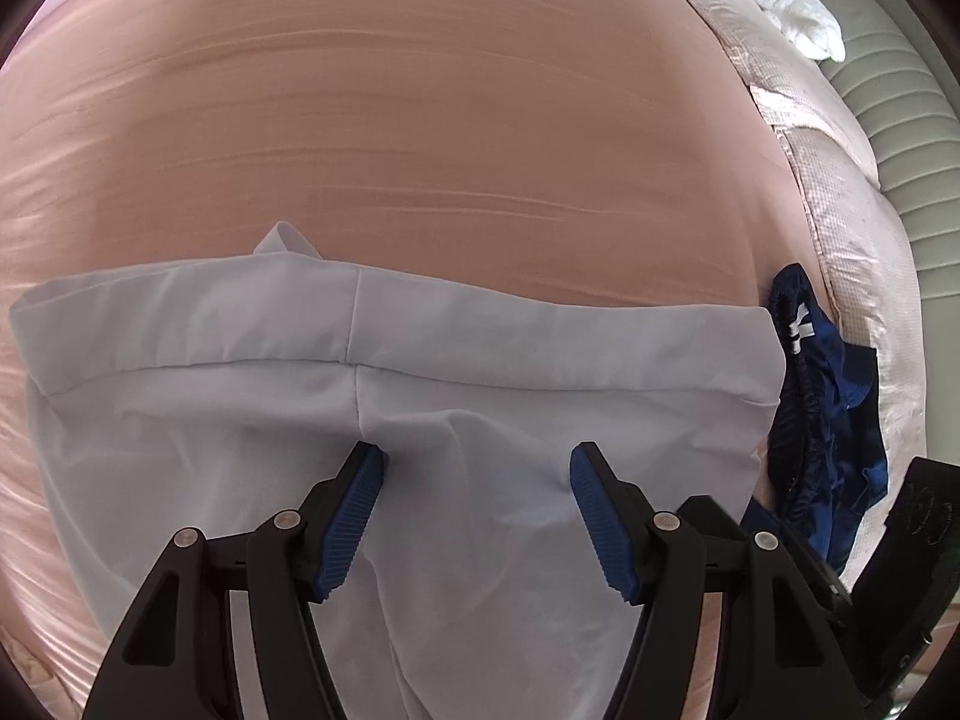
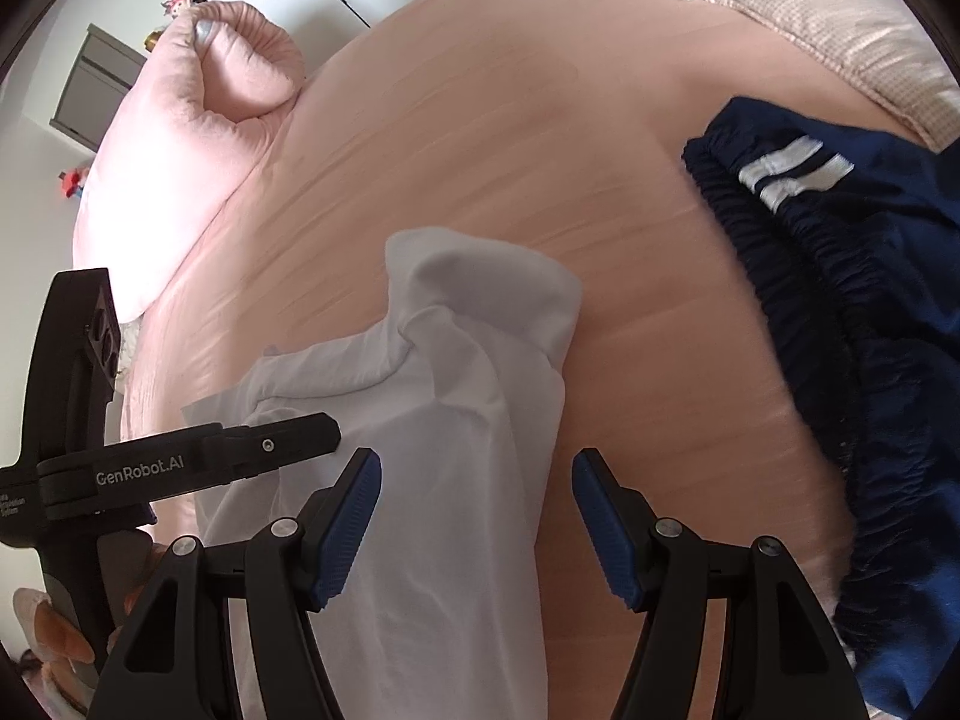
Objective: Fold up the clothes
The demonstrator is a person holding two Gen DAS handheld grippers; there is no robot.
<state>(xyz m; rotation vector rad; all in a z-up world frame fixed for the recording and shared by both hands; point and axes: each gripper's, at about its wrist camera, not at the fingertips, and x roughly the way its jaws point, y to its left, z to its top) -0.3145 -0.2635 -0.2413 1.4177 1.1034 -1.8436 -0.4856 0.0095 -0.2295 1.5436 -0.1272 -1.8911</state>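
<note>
A white garment [image 1: 420, 396] lies spread on the pink bed sheet [image 1: 420, 120], its wide hem band towards the far side. My left gripper [image 1: 477, 480] points steeply down over its near middle. The jaws are open and the blue pads [image 1: 354, 516] rest on the cloth without pinching it. In the right wrist view one end of the same white garment [image 2: 468, 372] is bunched up. My right gripper [image 2: 477, 480] hangs open above it, the left pad over white cloth and the right pad over bare sheet [image 2: 630, 330]. A navy garment [image 2: 870, 330] with white stripes lies to the right.
The navy garment [image 1: 822, 420] touches the white one's right edge. A cream quilt [image 1: 840, 192] and a grey padded headboard [image 1: 900, 120] run along the right. A pink pillow [image 2: 198, 150] lies at the far left of the bed. The left tool's black housing [image 2: 180, 462] sits close beside my right gripper.
</note>
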